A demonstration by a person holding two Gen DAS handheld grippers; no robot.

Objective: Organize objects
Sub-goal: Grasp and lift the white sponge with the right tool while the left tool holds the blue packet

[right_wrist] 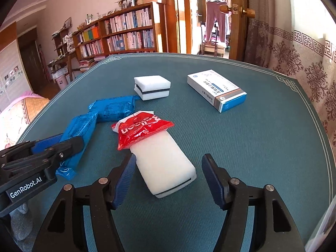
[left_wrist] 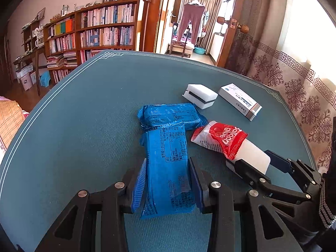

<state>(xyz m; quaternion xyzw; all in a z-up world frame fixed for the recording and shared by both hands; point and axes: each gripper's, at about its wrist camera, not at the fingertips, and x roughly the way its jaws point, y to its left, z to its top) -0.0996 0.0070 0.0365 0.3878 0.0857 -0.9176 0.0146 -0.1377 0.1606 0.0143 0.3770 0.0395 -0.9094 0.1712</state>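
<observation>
The left gripper (left_wrist: 168, 180) is clenched on a blue packet (left_wrist: 168, 168) low in the middle of its view, pads pressing its long sides; the far end overlaps a second blue packet (left_wrist: 171, 116) lying crosswise on the table (left_wrist: 84, 115). The film looks light, crinkly and slick, so a mid-body pinch across the width seems safest; the ends would likely fold. The right gripper (right_wrist: 168, 180) is released, jaws wide either side of a white sponge (right_wrist: 166, 166) at lower centre, not pressing it; the left pad sits just beside its edge. The sponge should be soft and light, best taken across its short sides. A red packet (right_wrist: 142, 130) rests on its far end. The right view shows the sponge's dark slit and the box (right_wrist: 216, 89) face; the left view shows packet print and another sponge (left_wrist: 200, 96).
</observation>
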